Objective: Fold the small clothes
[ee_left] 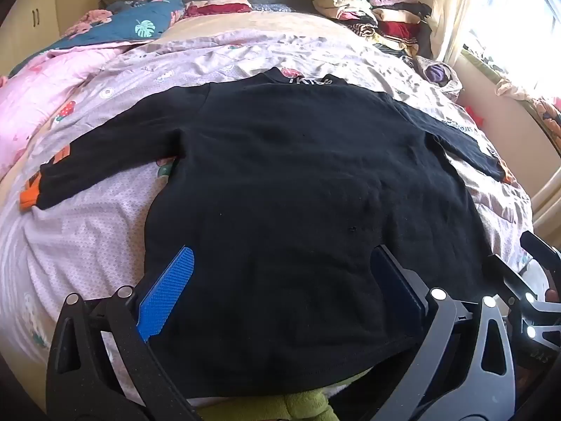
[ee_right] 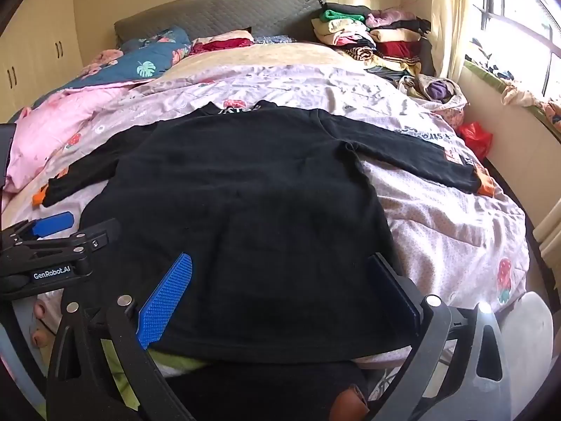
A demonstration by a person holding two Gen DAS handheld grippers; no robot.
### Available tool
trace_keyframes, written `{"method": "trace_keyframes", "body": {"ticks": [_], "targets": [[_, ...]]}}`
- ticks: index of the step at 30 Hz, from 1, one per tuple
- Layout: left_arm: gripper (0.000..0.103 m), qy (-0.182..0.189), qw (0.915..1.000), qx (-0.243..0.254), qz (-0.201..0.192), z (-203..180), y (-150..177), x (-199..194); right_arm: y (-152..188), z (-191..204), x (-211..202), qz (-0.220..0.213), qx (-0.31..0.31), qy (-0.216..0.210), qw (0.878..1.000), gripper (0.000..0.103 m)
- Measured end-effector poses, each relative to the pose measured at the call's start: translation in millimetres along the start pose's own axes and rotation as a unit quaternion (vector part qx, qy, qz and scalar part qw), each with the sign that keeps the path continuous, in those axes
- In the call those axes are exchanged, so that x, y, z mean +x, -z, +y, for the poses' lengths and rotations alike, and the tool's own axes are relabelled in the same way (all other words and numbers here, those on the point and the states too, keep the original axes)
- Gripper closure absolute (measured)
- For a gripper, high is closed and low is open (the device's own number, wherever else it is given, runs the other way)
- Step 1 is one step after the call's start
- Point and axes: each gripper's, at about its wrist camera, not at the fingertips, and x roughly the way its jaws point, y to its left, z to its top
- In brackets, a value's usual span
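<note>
A small black long-sleeved shirt (ee_left: 280,158) (ee_right: 245,175) lies spread flat on the bed, collar away from me and both sleeves stretched out. Its cuffs are orange (ee_left: 29,198) (ee_right: 487,184). My left gripper (ee_left: 280,252) is open over the shirt's lower left part, blue pads wide apart with nothing pinched. My right gripper (ee_right: 280,258) is open over the lower right part, near the hem. In the right wrist view the left gripper (ee_right: 52,231) shows at the left edge, by the left sleeve. Whether any fingertip touches the cloth I cannot tell.
The bed has a pale patterned sheet (ee_left: 87,238) (ee_right: 448,231). Pink (ee_left: 31,98) and blue floral quilts (ee_right: 140,63) lie at the left. A pile of folded clothes (ee_left: 378,17) (ee_right: 371,35) sits at the back right by the window. A red bag (ee_right: 475,137) lies beside the bed.
</note>
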Motion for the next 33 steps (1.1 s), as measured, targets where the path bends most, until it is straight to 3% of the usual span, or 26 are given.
{"method": "trace_keyframes", "body": {"ticks": [33], "targets": [[0.008, 0.002, 1.0, -0.003, 0.0, -2, 2, 3, -4, 4, -6, -0.008, -0.002, 0.001, 1.0, 0.004]]}}
